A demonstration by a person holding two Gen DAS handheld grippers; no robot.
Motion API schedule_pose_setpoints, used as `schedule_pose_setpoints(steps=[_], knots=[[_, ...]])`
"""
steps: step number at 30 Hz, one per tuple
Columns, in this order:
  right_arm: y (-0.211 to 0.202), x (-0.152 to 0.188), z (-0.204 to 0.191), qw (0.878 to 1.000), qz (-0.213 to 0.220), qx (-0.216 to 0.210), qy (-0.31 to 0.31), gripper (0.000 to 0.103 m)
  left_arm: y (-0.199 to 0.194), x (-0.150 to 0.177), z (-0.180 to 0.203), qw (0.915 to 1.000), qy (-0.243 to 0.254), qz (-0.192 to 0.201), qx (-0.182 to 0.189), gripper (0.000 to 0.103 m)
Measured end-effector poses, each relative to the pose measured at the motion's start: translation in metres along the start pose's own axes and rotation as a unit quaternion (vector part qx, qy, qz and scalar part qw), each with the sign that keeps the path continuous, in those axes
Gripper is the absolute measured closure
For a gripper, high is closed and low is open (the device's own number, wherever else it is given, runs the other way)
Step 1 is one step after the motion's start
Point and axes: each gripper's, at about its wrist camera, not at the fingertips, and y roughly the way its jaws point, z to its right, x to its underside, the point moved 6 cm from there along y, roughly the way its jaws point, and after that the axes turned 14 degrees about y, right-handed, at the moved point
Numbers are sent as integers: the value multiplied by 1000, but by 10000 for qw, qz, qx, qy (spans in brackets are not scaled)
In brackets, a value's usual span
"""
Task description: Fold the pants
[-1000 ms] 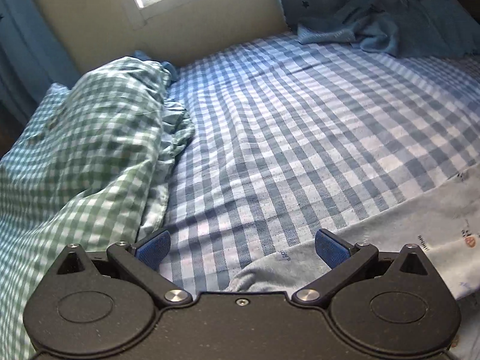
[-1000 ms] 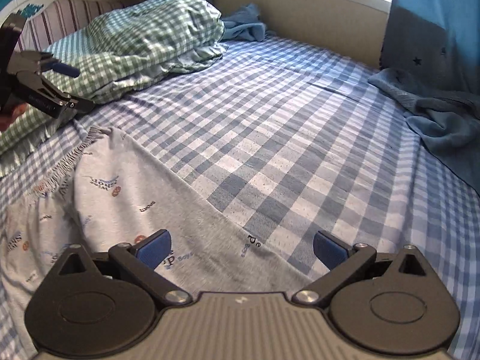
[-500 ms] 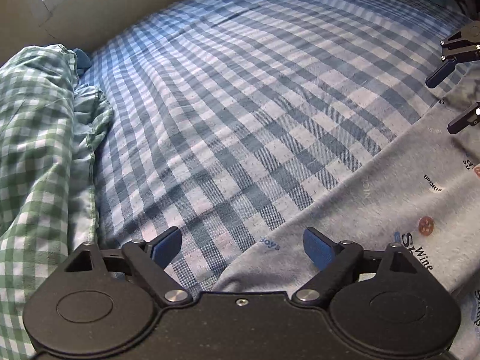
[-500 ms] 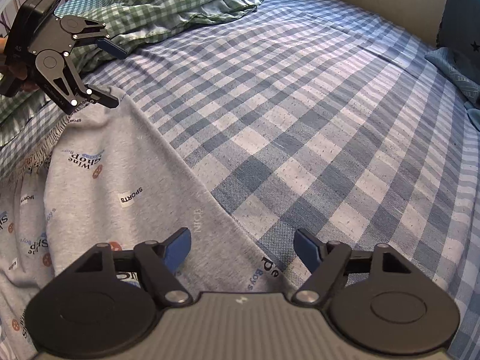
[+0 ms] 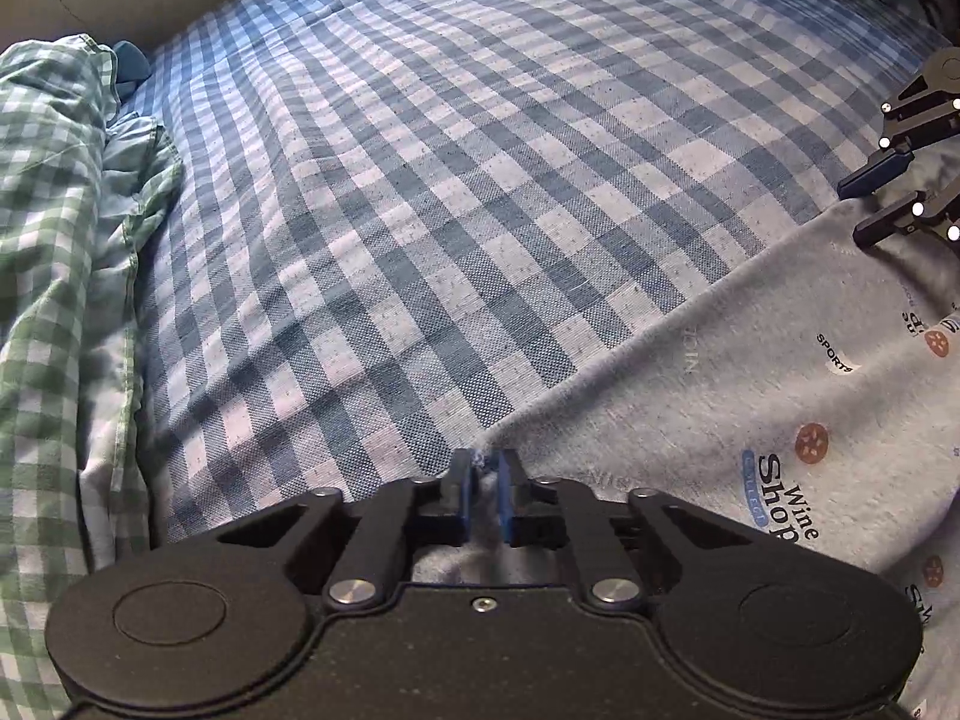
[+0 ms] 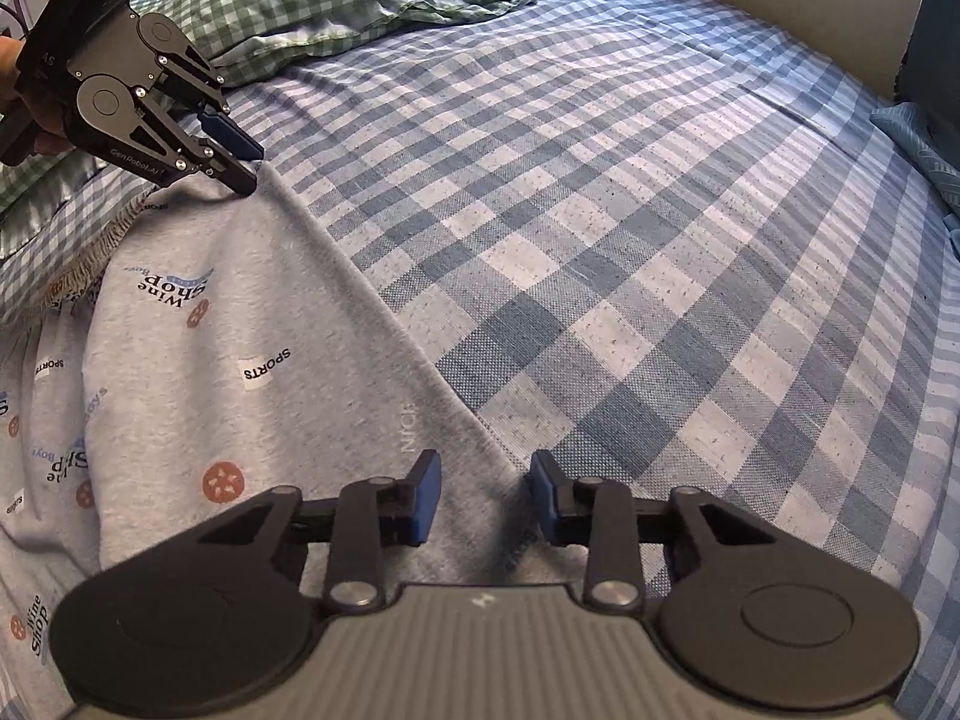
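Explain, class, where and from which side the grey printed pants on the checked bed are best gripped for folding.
Grip the grey printed pants along the straight side edge bordering the blue checked bedsheet, coming from above: the pants lie flat, so only that edge offers fabric to pinch. The left gripper already pinches it; the right gripper straddles it.

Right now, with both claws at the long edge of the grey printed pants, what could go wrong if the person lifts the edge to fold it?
1. The left claw is shut on the grey printed pants at their very edge, perhaps catching the blue checked bedsheet too.
2. The right claw, jaws just closing, still shows a gap over the hem; lifting now may leave that end behind, skewing the fold.
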Motion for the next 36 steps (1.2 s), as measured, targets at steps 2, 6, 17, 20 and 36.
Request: schedule_pose_setpoints(steps=[2, 6, 17, 20, 36], knots=[[0, 0, -1, 10000, 32, 35, 7, 92, -5, -2, 2, 9999, 5, 41, -128, 103], [-7, -3, -1, 9998, 167, 134, 30, 101, -24, -8, -4, 9989, -141, 309, -323, 103], [-29, -71, 27, 9937, 782, 801, 39, 102, -44, -29, -40, 9909, -694, 862, -771, 103], [-8, -75, 34, 9949, 522, 858, 12, 102, -22, -25, -42, 9917, -843, 631, -732, 103], [15, -64, 38, 9963, 329, 778, 163, 95, 2, -16, -42, 9928, -1024, 476, -393, 92]])
